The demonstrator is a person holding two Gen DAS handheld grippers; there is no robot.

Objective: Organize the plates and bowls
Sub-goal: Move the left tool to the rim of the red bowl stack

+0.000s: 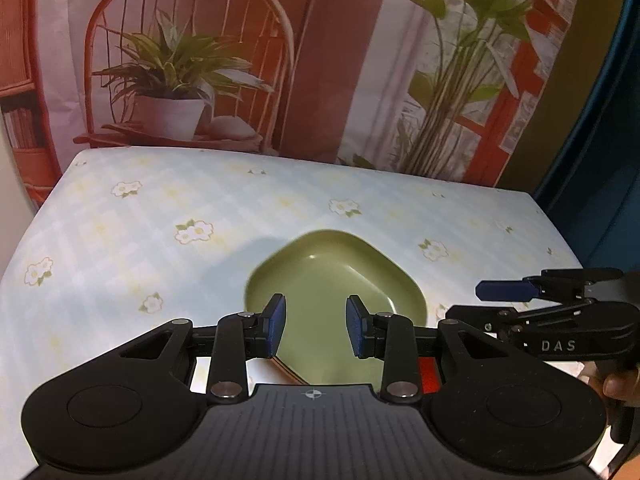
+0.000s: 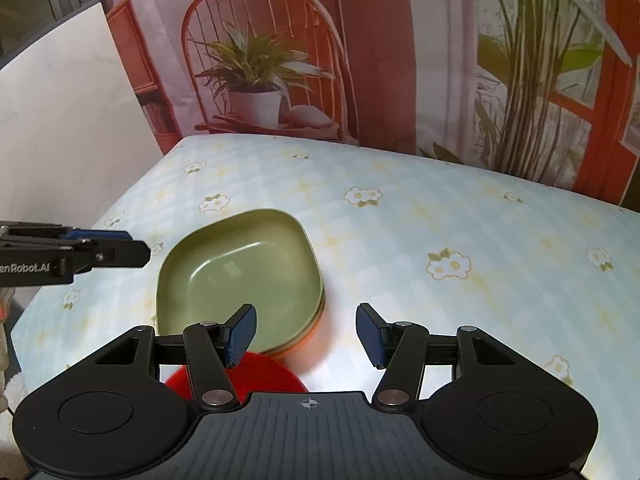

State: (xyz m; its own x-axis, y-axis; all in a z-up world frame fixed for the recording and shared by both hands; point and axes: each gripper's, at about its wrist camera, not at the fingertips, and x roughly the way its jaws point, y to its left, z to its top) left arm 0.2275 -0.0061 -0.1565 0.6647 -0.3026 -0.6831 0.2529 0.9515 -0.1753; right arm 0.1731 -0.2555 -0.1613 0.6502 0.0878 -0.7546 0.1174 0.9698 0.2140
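A green squarish bowl [image 1: 336,280] [image 2: 240,272] sits on the flowered tablecloth, stacked on other dishes whose green and orange rims [image 2: 308,334] show beneath it. A red round piece [image 2: 260,376] lies just in front of the stack, partly hidden by my right gripper. My left gripper [image 1: 316,330] is open and empty, hovering over the bowl's near edge. My right gripper [image 2: 306,334] is open and empty, just right of the stack; it also shows in the left wrist view [image 1: 508,292]. The left gripper shows at the left of the right wrist view [image 2: 120,248].
The table [image 2: 460,220] carries a pale blue checked cloth with white flowers. A printed backdrop [image 1: 192,60] of a chair and plants hangs behind the far edge. A white wall panel [image 2: 72,120] stands to the left.
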